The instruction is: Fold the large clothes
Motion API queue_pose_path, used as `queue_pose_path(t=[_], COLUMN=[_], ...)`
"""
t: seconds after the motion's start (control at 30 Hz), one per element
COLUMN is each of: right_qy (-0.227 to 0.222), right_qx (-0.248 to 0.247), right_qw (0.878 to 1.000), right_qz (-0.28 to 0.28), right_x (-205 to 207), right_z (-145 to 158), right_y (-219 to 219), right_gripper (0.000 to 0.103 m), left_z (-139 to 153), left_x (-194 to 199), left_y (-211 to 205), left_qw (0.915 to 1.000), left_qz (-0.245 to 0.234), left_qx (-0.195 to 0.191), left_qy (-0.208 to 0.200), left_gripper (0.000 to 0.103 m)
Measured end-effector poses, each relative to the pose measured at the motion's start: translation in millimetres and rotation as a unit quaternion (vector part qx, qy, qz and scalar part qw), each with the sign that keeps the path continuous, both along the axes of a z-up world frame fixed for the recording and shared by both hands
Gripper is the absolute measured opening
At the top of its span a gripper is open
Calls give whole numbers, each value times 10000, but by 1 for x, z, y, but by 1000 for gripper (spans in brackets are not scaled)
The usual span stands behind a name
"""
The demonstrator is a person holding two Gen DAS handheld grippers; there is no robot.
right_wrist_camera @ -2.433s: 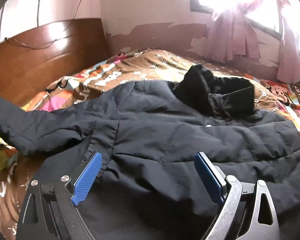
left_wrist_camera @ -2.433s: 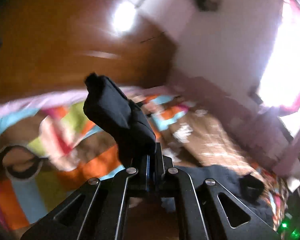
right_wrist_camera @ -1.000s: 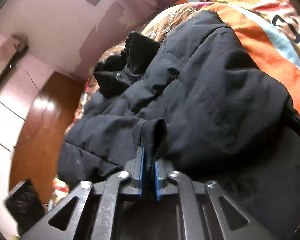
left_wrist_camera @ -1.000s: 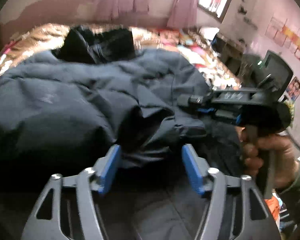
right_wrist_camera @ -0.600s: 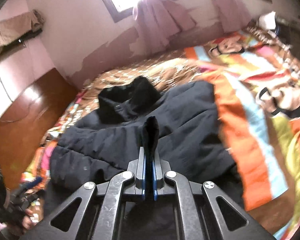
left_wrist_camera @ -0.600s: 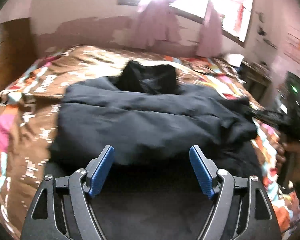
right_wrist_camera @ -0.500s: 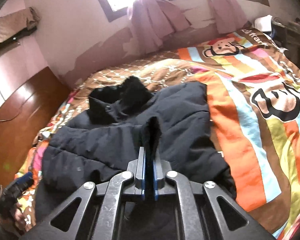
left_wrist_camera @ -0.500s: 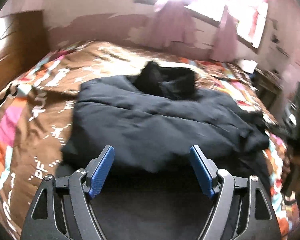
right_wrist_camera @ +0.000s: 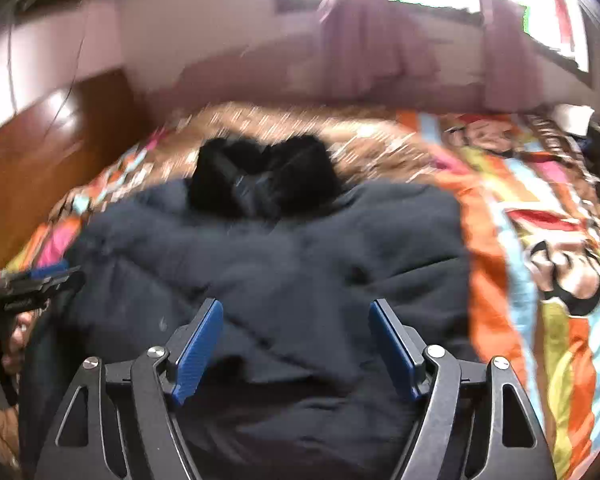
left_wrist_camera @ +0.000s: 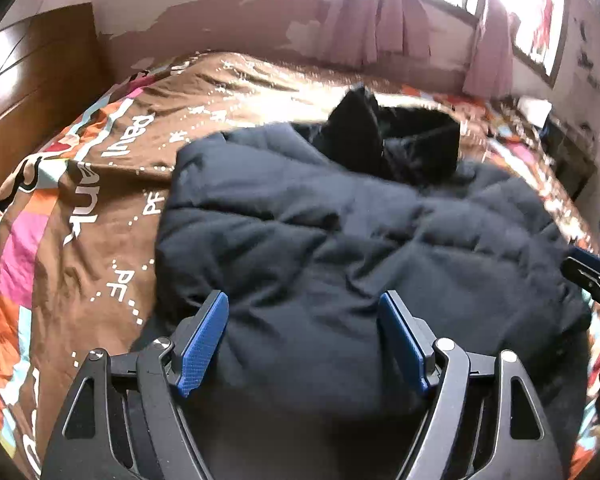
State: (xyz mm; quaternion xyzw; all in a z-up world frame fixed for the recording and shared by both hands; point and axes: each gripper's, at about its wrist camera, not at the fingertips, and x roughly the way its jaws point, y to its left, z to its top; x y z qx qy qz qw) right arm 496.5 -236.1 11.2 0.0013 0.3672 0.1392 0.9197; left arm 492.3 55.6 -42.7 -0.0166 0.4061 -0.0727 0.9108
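Observation:
A large dark navy padded jacket (left_wrist_camera: 340,240) lies on the bed with both sleeves folded in over its body and its black hood (left_wrist_camera: 388,140) at the far end. My left gripper (left_wrist_camera: 302,340) is open and empty above the jacket's near hem. My right gripper (right_wrist_camera: 294,344) is open and empty above the jacket (right_wrist_camera: 280,272), near its hem; the hood (right_wrist_camera: 260,176) lies beyond. The right gripper shows at the right edge of the left wrist view (left_wrist_camera: 592,276), and the left gripper at the left edge of the right wrist view (right_wrist_camera: 32,284).
The jacket rests on a brown and multicoloured patterned bedspread (left_wrist_camera: 80,208) (right_wrist_camera: 540,240). A wooden headboard (left_wrist_camera: 28,80) stands at the left. A pink wall and curtained windows (left_wrist_camera: 380,32) lie behind the bed. Furniture (left_wrist_camera: 572,152) stands at the far right.
My right gripper has opened and let go of the jacket sleeve it held half a second ago. The left gripper stays open and has edged a little nearer the jacket.

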Motion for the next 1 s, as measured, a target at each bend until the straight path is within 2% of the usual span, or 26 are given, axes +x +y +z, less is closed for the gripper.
queue_pose_path(t=[0.03, 0.13, 0.37, 0.57, 0.63, 0.7, 0.87, 1.0], right_qy=[131, 419, 269, 315, 219, 116, 178, 207], right_qx=[-101, -175, -394, -74, 11, -4, 282, 491], right_qw=[9999, 9990, 9988, 9985, 9982, 9984, 9986, 9984], right_qz=[17, -9, 93, 445, 549, 559, 409, 194], right_x=[4, 10, 8, 9, 14, 27, 97, 156], right_z=[-10, -34, -57, -34, -18, -4, 19, 26], right_y=[4, 7, 8, -5, -12, -18, -31, -38], right_gripper=[67, 67, 66, 67, 76, 78, 78, 78], left_z=[-4, -16, -34, -12, 2, 16, 40, 50], left_x=[-1, -2, 4, 11, 16, 26, 89, 151], left_y=[-1, -5, -9, -3, -1, -1, -12, -17], left_qw=[10000, 9996, 9989, 9986, 9985, 9983, 9974, 9972], left_qz=[-31, -91, -127, -330, -515, -574, -595, -521], left_qx=[63, 273, 460, 326, 149, 15, -7, -300], left_qy=[1, -19, 38, 249, 125, -101, -416, -453], left_gripper=[72, 73, 73, 73, 73, 73, 73, 73])
